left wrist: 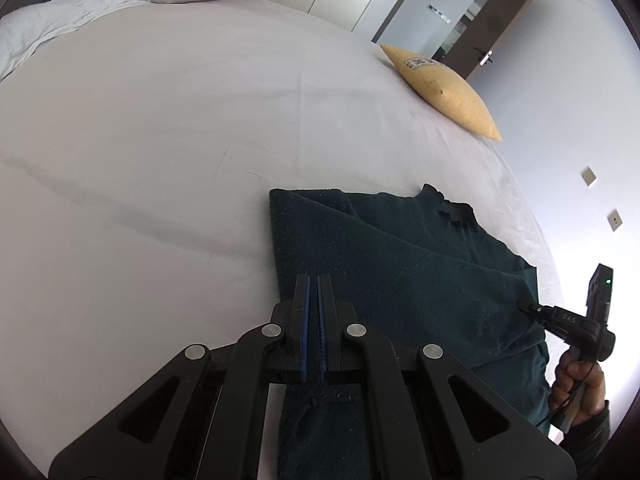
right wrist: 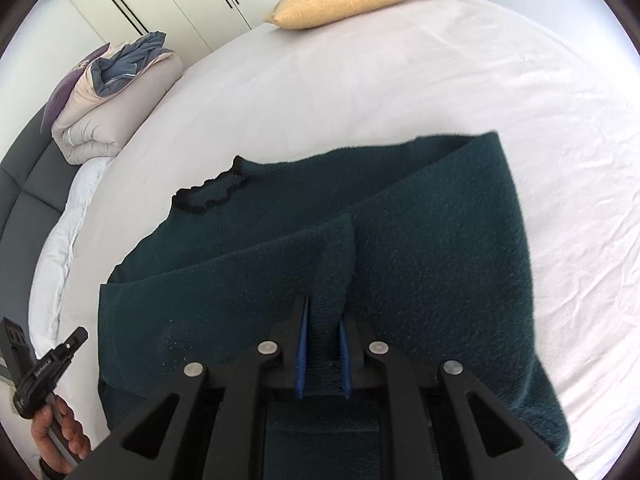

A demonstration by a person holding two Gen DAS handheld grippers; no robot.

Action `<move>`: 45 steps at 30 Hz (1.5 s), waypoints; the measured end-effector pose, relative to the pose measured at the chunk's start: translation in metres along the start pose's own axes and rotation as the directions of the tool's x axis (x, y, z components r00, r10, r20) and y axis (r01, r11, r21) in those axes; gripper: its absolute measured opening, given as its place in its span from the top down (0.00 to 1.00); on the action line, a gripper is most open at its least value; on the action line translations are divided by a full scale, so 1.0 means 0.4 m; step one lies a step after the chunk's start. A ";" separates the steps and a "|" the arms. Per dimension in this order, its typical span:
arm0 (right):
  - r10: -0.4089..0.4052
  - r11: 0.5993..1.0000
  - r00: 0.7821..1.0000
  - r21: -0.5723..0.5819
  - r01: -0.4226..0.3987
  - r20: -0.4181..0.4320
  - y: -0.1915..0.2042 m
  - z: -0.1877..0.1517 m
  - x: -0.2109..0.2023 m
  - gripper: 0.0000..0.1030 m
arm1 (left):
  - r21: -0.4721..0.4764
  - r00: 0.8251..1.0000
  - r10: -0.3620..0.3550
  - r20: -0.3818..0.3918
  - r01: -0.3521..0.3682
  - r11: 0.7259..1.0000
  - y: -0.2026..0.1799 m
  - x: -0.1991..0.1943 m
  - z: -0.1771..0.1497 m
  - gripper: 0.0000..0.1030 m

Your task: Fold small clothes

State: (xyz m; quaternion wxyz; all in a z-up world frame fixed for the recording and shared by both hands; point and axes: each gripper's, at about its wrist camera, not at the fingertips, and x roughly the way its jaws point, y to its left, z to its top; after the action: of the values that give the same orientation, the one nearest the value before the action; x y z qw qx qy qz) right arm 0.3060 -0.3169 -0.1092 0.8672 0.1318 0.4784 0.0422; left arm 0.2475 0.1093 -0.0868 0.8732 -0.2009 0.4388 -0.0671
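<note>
Your right tongs (right wrist: 323, 354) pinch a raised fold of the dark green sweater (right wrist: 420, 248) between their blue pads. Your left tongs (left wrist: 314, 320) are fully closed over the sweater's near edge; whether cloth sits between them is unclear. The sweater lies partly folded on the white bed (left wrist: 160, 140), black-trimmed collar (right wrist: 208, 194) up. A yellow cushion (left wrist: 444, 96) rests at the far edge, a folded duvet (right wrist: 108, 120) by the headboard.

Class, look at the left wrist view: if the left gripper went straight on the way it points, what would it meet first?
Most likely the dark green sweater: the shut left gripper sits over its left edge, with white bedsheet just beyond. Depth is unclear.
</note>
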 end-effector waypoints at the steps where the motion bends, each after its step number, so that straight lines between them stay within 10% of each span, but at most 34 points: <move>1: -0.013 1.000 1.000 -0.003 0.013 0.006 -0.001 0.004 -0.003 0.87 | 0.008 1.000 0.003 -0.004 -0.003 1.000 -0.006 0.008 0.002 0.98; 8: -0.024 1.000 1.000 0.016 0.024 -0.011 -0.037 0.000 0.020 0.90 | 0.024 1.000 0.019 -0.022 -0.018 1.000 -0.024 0.046 0.000 0.98; 15: 0.150 0.978 0.989 0.147 -0.148 0.000 -0.082 0.003 0.004 0.80 | 0.018 1.000 0.015 -0.025 -0.014 1.000 -0.025 0.061 -0.004 0.98; 45: 0.006 1.000 1.000 0.020 -0.006 -0.003 -0.086 -0.015 0.017 0.95 | 0.079 0.999 0.028 -0.022 -0.027 0.997 -0.082 0.089 0.029 0.98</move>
State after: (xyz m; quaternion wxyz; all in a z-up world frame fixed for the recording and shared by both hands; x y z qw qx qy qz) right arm 0.3028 -0.3476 -0.1274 0.8650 0.1417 0.4797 0.0405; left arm 0.2803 0.0724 -0.0934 0.8761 -0.1594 0.4488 -0.0746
